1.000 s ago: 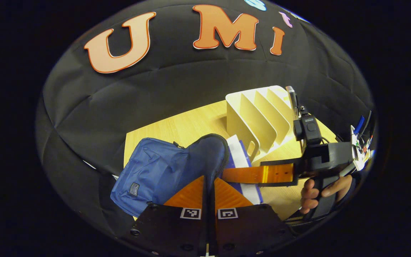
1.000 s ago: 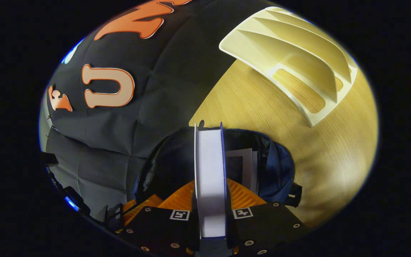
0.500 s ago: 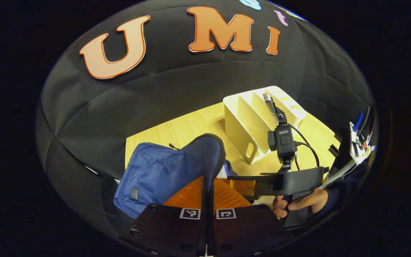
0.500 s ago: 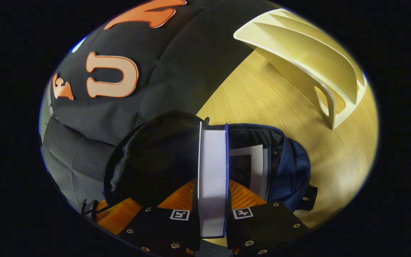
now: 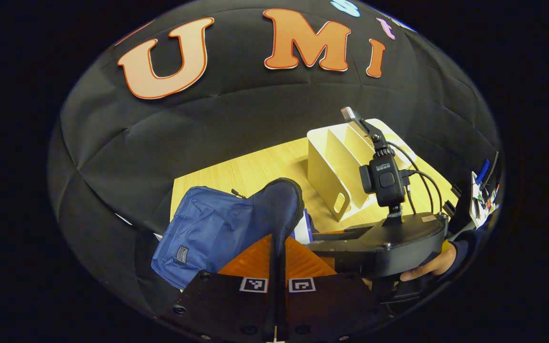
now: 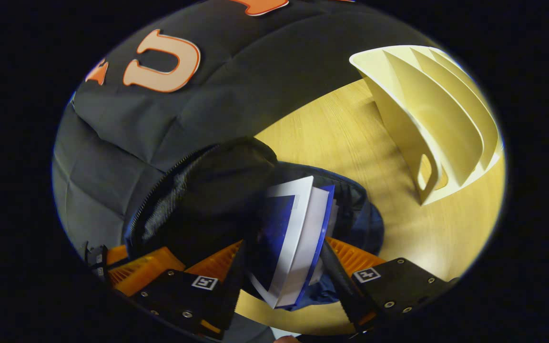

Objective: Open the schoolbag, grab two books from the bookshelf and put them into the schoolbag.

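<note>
Black cloth booth wall (image 5: 236, 119) all around the back, and in front of it a light wooden table (image 6: 331, 133) with a pale grain. On that table, toward the far side, stands the cream plastic bookshelf with upright dividers (image 5: 339, 159), its slots bare as far as both views show.

Nearer in, the blue fabric schoolbag (image 5: 208, 228) sits at the table's near edge, and its dark flap (image 5: 281, 205) is pulled up and back, so the mouth is open. In the right gripper view the flap's black lining with its zip edge (image 6: 217, 190) stands just left of the opening.

Now the books: a white-and-blue book (image 6: 298, 238) leans tilted in the bag's mouth, partly down inside, with a second book's white edge (image 6: 332, 216) just behind it in the bag.

The left gripper (image 5: 278, 259) points along the flap, its orange fingers (image 5: 255, 259) drawn together with only a thin dark slit between them, the flap's edge running up from that slit; they look closed on it.

The right gripper (image 6: 284, 257) has its orange ribbed fingers (image 6: 355, 257) spread wide, one on each side of the tilted book and clear of it. In the left gripper view a hand (image 5: 429, 267) in a dark sleeve holds that gripper's black body low beside the bag.
</note>
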Demonstrator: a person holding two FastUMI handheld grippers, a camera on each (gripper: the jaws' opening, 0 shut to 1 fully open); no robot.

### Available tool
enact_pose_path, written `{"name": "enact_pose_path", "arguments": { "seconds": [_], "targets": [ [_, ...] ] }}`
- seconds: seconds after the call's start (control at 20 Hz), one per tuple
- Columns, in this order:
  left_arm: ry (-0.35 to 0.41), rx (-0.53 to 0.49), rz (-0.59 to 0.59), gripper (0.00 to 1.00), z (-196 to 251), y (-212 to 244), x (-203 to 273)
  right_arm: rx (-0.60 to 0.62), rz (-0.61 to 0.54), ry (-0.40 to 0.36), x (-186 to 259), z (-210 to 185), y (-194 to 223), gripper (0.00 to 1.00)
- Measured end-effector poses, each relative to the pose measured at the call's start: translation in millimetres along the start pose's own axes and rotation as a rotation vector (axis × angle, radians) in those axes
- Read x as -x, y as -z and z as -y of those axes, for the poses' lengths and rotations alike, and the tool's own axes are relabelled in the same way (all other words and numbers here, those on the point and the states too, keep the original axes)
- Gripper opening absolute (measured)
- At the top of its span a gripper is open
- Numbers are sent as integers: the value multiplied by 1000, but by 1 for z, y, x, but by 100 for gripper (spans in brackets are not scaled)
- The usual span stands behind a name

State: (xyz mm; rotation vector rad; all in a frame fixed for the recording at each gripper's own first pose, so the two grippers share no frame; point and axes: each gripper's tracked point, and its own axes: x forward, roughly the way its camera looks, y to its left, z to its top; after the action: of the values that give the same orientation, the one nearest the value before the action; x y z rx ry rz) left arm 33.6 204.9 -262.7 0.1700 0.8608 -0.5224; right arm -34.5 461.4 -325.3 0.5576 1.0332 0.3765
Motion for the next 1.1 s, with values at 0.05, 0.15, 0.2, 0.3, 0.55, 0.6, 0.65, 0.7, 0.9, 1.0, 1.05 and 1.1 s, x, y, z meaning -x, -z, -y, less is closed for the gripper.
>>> {"name": "enact_pose_path", "arguments": {
  "seconds": [0.05, 0.15, 0.2, 0.3, 0.55, 0.6, 0.65, 0.7, 0.9, 1.0, 1.05, 1.1],
  "targets": [
    [-1, 7, 1, 2, 1, 0, -1, 10, -26, 28, -4, 7, 9, 91],
    [-1, 14, -2, 2, 2, 2, -1, 5, -81, 43, -10, 4, 20, 94],
    [-11, 13, 0, 2, 1, 1, 1, 3, -87, 33, -14, -1, 23, 94],
    [-31, 11, 9, 7, -8, 0, 2, 26, -70, 29, -20, -7, 21, 93],
    [-19, 38, 20, 1, -10, 1, 6, 32, -50, 27, -20, -6, 7, 94],
    [-14, 41, 21, 2, -9, 2, 3, 31, -44, 26, -17, -4, 4, 95],
    [-14, 44, 18, 2, -9, 2, 2, 35, -32, 33, -11, 2, -1, 95],
    [-9, 49, 18, 2, -7, 3, 0, 45, -16, 41, -4, 8, -8, 94],
    [9, 38, 21, 7, 3, 2, -7, 67, 72, 98, 38, 39, -43, 94],
    [29, 33, 28, 16, 15, -1, -11, 82, 129, 139, 62, 55, -64, 94],
    [33, 25, 32, 16, 21, -3, -13, 88, 160, 160, 75, 64, -75, 95],
    [28, 20, 29, 19, 24, -4, -15, 93, 190, 169, 88, 71, -86, 94]
  ]
}}
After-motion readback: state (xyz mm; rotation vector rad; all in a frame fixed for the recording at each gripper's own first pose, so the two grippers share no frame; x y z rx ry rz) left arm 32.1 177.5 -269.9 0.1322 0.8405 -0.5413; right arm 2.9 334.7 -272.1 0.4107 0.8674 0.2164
